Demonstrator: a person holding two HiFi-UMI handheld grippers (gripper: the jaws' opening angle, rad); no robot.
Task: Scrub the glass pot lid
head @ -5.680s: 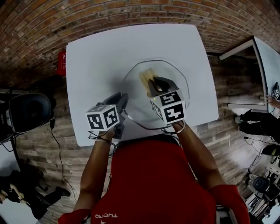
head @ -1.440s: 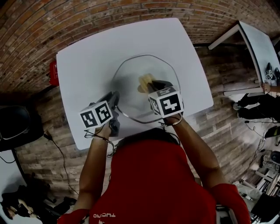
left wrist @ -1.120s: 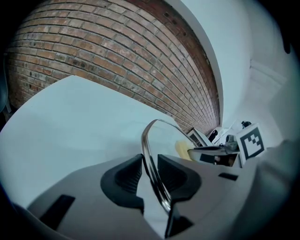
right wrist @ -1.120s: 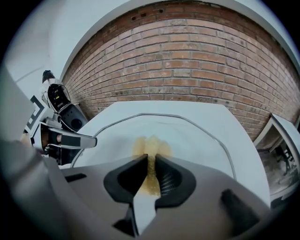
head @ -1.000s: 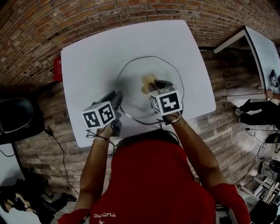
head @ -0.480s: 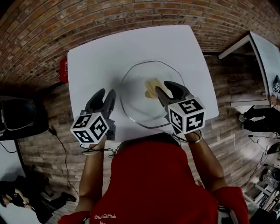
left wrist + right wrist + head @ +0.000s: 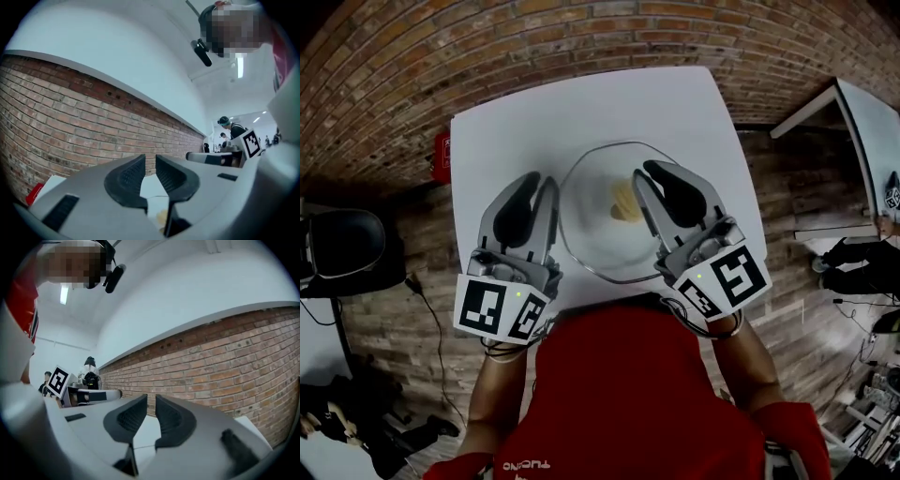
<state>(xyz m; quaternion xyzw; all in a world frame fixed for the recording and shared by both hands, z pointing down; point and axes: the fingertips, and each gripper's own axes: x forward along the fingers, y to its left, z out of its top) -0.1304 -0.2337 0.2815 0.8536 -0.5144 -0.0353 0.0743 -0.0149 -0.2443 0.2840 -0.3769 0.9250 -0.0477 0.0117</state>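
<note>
As a brick wall (image 7: 487, 47) is curving round the far side of the room, a plank floor (image 7: 394, 309) is spreading below it and a white table (image 7: 581, 103) is filling the middle of the head view. A second white table (image 7: 867, 131) is standing off to the right and a black chair (image 7: 347, 244) to the left. A small red object (image 7: 441, 157) is sitting against the white table's left edge.

The glass pot lid (image 7: 591, 220) is lying flat on the white table, toward the person's side. Being round, it is offering no long axis and pointing no particular way. A pale-yellow pad (image 7: 624, 201) is resting at its centre, with neither gripper touching it.

The left gripper (image 7: 539, 183) is hovering just left of the lid. The right gripper (image 7: 652, 173) is hovering over the lid's right part. Both are aiming level toward the brick wall. Each pair of jaws has just been closing and is standing a narrow slit apart, gripping nothing.
</note>
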